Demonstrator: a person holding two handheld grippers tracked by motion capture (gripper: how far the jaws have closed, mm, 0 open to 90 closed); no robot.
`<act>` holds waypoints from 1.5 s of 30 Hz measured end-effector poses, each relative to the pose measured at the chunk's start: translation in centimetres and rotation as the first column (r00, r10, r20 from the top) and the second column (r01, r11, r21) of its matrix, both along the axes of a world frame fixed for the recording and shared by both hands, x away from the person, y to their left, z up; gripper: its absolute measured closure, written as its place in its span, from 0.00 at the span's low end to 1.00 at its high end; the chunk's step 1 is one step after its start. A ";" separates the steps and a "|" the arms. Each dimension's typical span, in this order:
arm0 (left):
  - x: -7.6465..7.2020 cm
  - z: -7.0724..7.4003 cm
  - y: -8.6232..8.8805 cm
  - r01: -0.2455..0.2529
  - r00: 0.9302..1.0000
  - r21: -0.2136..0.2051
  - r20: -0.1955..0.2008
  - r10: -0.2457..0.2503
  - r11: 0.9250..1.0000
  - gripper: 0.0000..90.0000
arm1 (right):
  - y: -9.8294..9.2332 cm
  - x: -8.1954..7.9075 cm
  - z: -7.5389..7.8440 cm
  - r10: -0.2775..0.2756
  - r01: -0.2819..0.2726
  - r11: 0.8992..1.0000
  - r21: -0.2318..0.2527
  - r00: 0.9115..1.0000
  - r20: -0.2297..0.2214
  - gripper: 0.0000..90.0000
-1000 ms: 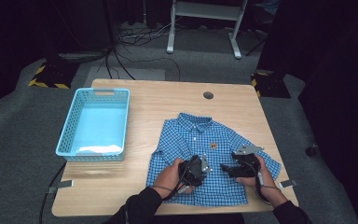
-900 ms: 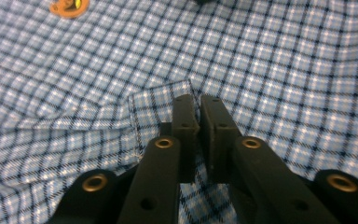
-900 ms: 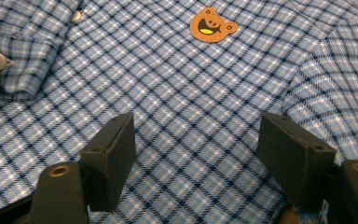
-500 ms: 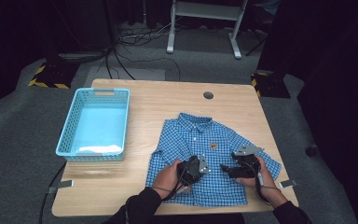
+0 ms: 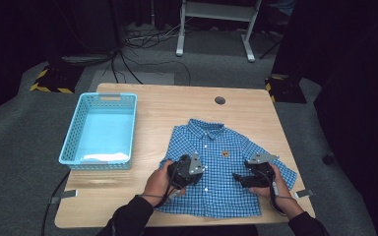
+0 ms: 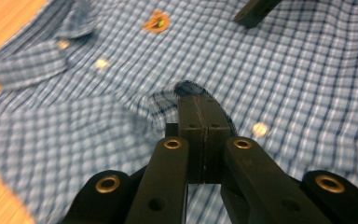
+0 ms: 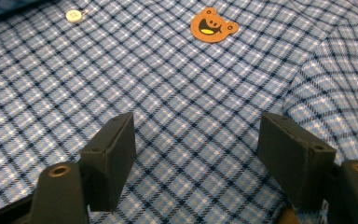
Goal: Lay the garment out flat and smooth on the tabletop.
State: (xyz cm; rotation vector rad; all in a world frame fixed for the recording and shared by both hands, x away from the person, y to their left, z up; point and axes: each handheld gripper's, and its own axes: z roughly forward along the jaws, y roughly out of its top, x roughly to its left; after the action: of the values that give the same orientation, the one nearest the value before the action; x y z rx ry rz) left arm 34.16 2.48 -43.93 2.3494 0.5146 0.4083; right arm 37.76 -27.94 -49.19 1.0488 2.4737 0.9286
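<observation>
While the blue checked shirt (image 5: 224,172) lies spread flat, front up, on the near right part of the wooden table (image 5: 177,105), both tools work over its chest; collar points away from the person, hem sits at the near edge. Left gripper (image 6: 204,114): jaws pressed together on a small raised pinch of the shirt's fabric beside the button placket, near a white button (image 6: 259,129); judged a grip taken to lift or fold that side. Right gripper (image 7: 196,144): jaws spread wide, nothing between them, poised just above the cloth below the bear patch (image 7: 213,24); probably lining up a matching pinch on the other half, so the garment can be handled evenly. Light blue basket (image 5: 101,130) stands on the left part of the table, well apart from the shirt; likely the destination. Table surface: pale wood, a round cable hole (image 5: 220,100) near the far edge. Room: dark grey carpet, cables on the floor, a white frame stand (image 5: 216,24) beyond the table.
</observation>
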 end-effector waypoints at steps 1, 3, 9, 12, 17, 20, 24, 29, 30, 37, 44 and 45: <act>0.0 0.0 0.4 -0.012 1.000 -0.002 0.001 0.012 1.000 0.99 | 0.0 0.0 0.0 0.001 -0.001 1.000 0.001 1.000 -0.001 0.31; -0.1 0.0 1.6 -0.030 1.000 -0.001 0.002 0.030 1.000 0.99 | 0.0 0.1 0.0 0.001 -0.001 1.000 0.003 1.000 -0.003 0.31; -0.6 0.0 5.6 -0.106 0.994 -0.018 0.000 0.107 0.994 0.99 | -0.2 0.2 0.0 0.012 -0.012 1.000 0.009 1.000 -0.005 0.31; -0.9 -0.1 7.2 -0.136 0.991 -0.019 0.001 0.136 0.991 0.99 | -0.2 0.2 -0.1 0.020 -0.020 1.000 0.011 1.000 -0.007 0.31; -1.5 -0.2 9.9 -0.169 0.986 -0.020 -0.005 0.169 0.985 0.99 | -0.3 0.5 0.0 0.037 -0.037 0.999 0.006 0.999 -0.011 0.30; -1.8 -0.4 11.0 -0.184 0.983 -0.013 -0.008 0.184 0.983 0.99 | -0.3 0.6 0.0 0.041 -0.041 0.999 0.005 0.999 -0.010 0.30; -2.0 -0.6 12.1 -0.211 0.977 -0.026 -0.018 0.210 0.977 0.99 | -0.4 0.7 0.0 0.047 -0.047 0.999 0.005 0.999 -0.008 0.30; -2.2 -0.7 12.9 -0.227 0.974 -0.034 -0.016 0.226 0.973 0.99 | -0.5 0.8 0.0 0.049 -0.049 0.999 0.004 0.999 -0.009 0.30; -2.3 -0.7 13.0 -0.233 0.973 -0.034 -0.015 0.232 0.972 0.99 | -0.6 0.8 0.0 0.050 -0.050 0.999 0.004 0.999 -0.009 0.30; -2.7 -1.2 14.4 -0.271 0.963 -0.059 -0.026 0.270 0.961 0.99 | -1.0 0.9 0.0 0.051 -0.051 0.999 0.006 0.999 -0.008 0.30; -3.1 -2.0 15.8 -0.303 0.953 -0.067 -0.036 0.301 0.951 0.99 | -1.2 0.9 -0.1 0.054 -0.054 0.999 0.010 0.999 -0.005 0.30; -3.2 -2.0 15.9 -0.305 0.952 -0.068 -0.041 0.303 0.950 0.99 | -1.2 0.9 -0.1 0.054 -0.054 0.998 0.010 0.999 -0.004 0.30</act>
State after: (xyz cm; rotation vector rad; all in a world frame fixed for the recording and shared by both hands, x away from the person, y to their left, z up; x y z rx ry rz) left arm 31.01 18.35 -45.97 2.2116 0.8970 0.4862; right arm 38.66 -29.12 -49.27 0.9922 2.5148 0.9573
